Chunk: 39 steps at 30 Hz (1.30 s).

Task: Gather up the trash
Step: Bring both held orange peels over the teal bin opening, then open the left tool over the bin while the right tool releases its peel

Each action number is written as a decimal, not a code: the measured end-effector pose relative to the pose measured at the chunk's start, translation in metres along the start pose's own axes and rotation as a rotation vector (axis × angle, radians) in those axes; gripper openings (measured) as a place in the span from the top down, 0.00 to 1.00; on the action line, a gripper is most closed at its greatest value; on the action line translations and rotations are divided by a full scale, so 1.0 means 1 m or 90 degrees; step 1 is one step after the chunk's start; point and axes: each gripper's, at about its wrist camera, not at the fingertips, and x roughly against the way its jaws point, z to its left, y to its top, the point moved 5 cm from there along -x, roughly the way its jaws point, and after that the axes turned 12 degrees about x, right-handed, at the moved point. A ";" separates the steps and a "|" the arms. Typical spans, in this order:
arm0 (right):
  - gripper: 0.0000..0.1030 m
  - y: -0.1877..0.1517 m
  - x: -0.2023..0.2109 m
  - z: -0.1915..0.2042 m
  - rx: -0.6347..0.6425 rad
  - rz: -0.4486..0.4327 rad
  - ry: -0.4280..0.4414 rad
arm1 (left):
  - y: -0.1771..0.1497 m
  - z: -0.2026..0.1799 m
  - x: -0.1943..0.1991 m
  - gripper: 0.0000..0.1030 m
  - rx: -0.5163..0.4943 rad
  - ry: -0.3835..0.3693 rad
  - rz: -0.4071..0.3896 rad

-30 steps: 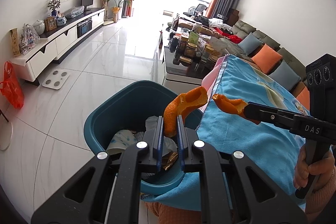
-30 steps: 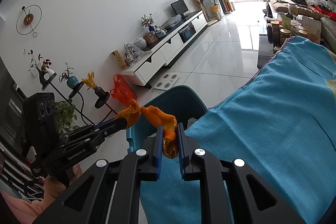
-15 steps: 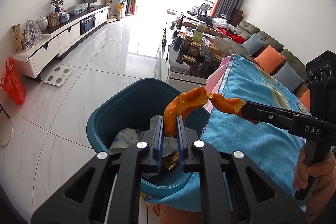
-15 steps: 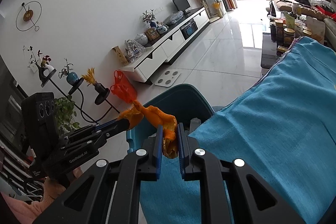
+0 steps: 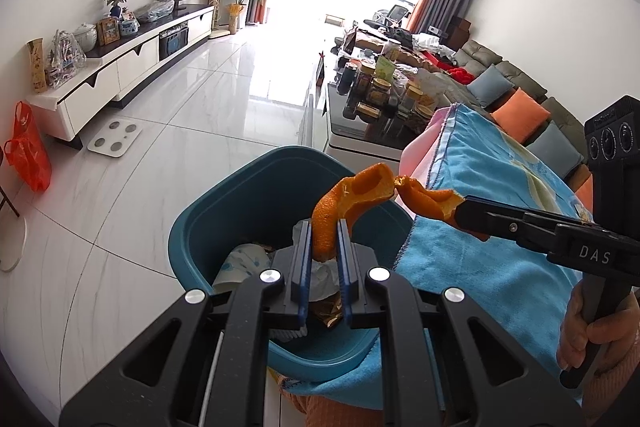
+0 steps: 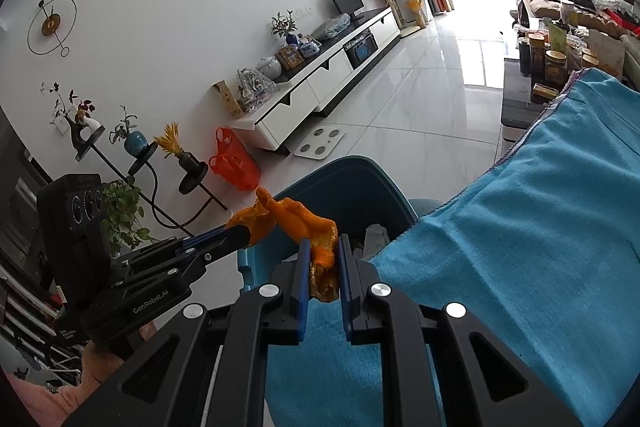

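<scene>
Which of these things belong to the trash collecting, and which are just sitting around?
Job:
orange peel in left gripper
orange peel in right gripper
teal bin

Lying about:
blue towel
red bag
jars
floor scale

bin [image 5: 224, 211] bottom hidden by trash, jars [image 5: 376, 87] — labels unreadable

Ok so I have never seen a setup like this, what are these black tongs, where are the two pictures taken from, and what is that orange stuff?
No robot here: a person holds a pair of hand tongs in each hand, each with a camera looking along its fingers. One picture looks out from the left tongs, the other from the right tongs. Each pair is shut on a piece of orange peel: the left peel and the right peel. Their tips meet above a teal trash bin with paper waste inside. A blue towel lies beside it.
</scene>
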 end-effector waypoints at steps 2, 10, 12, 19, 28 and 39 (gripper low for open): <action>0.88 0.000 -0.002 0.000 -0.001 0.003 0.001 | 0.000 0.000 -0.002 0.88 0.002 0.002 0.002; 0.88 0.004 -0.010 0.000 -0.001 0.012 0.001 | 0.001 0.001 -0.012 0.88 0.010 0.007 0.007; 0.88 0.005 -0.013 0.001 -0.001 0.015 0.000 | 0.002 0.002 -0.012 0.88 0.011 0.008 0.006; 0.88 0.008 -0.022 0.001 -0.002 0.026 0.000 | 0.000 0.006 -0.021 0.88 0.018 0.012 0.012; 0.88 0.009 -0.035 0.002 -0.003 0.041 -0.001 | 0.002 0.007 -0.032 0.88 0.024 0.021 0.015; 0.88 0.011 -0.052 0.001 -0.008 0.064 -0.002 | 0.001 0.003 -0.043 0.88 0.023 0.031 0.019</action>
